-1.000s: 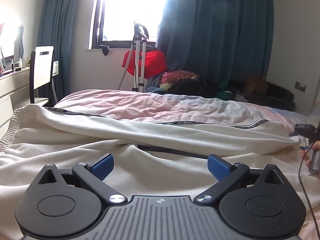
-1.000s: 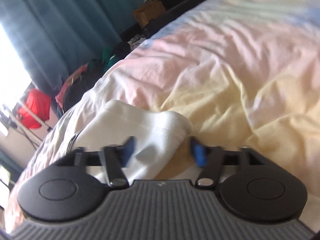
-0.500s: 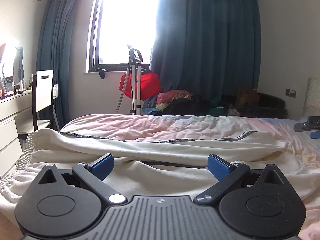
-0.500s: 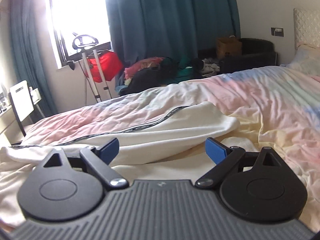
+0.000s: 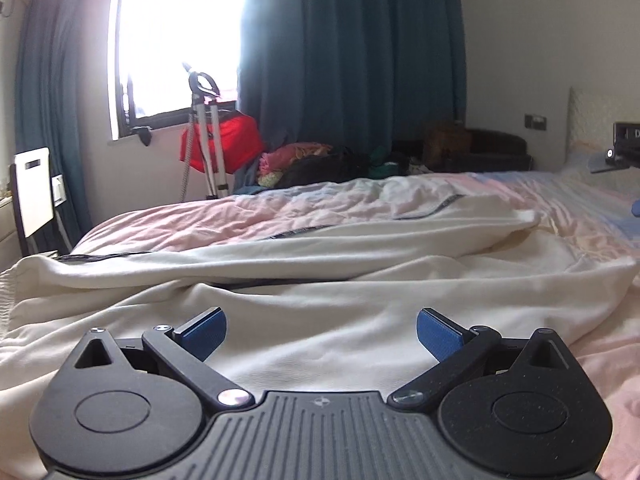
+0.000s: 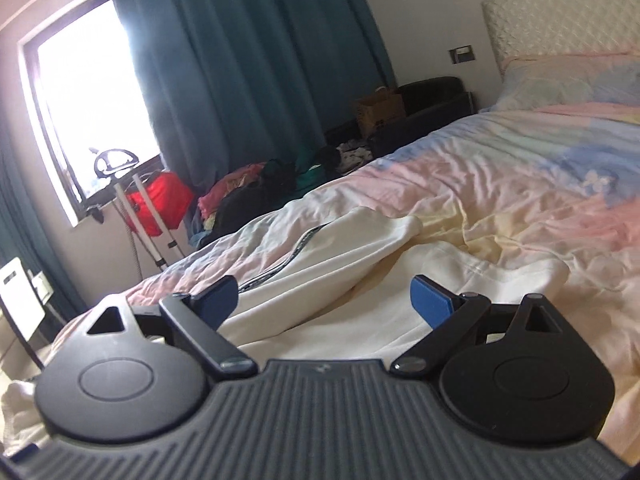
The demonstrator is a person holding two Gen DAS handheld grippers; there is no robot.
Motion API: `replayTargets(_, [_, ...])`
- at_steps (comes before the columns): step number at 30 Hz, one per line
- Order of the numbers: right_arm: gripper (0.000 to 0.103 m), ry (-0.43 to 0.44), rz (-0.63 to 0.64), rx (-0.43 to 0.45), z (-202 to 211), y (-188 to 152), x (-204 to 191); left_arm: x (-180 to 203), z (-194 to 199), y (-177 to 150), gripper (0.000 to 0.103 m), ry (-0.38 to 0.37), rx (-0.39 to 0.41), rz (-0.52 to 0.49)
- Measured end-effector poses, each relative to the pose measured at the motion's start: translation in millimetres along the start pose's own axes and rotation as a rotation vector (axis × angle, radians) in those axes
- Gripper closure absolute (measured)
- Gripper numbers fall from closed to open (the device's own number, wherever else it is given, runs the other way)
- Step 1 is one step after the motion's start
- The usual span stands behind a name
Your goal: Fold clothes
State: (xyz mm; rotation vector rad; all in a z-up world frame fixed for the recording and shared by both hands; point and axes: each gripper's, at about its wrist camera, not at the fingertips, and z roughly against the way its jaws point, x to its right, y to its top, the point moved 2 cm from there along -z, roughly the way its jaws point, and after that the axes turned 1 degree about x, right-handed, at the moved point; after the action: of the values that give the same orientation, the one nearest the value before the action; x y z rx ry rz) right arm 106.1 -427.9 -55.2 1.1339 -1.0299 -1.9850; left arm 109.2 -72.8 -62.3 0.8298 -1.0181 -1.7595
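Cream trousers (image 5: pixel 304 280) with a dark printed side stripe lie spread across the bed, waistband at the left, legs running right. My left gripper (image 5: pixel 320 330) is open and empty, just above the near leg. In the right wrist view the same trousers (image 6: pixel 344 256) show their leg ends, the far leg lying partly over the near one. My right gripper (image 6: pixel 324 300) is open and empty, held above the cloth near the leg ends. Part of the right gripper shows at the right edge of the left wrist view (image 5: pixel 624 148).
The bed has a pastel pink, yellow and blue cover (image 6: pixel 520 184) with a pillow and headboard (image 6: pixel 560 20) at the right. Beyond the bed are a clothes pile (image 5: pixel 304 160), a red bag on a stand (image 5: pixel 218 148), a chair (image 5: pixel 34 188) and teal curtains.
Both grippers have lifted and pulled back from the trousers. The right gripper, near the leg cuff a second ago, opened wider and now looks across the bed from higher up.
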Motion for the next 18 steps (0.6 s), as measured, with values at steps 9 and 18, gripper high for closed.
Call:
replayTargets(9, [0.009,-0.244,-0.111,0.21,-23.3,-5.0,48.9,98.0,-149.8,46.8,0.01,-0.157,-0.034,-0.215])
replayTargets(18, [0.009,-0.336,-0.235,0.261,-65.4,-8.5,91.4,238.3,-299.8,94.6,0.03,-0.316,-0.072,-0.442])
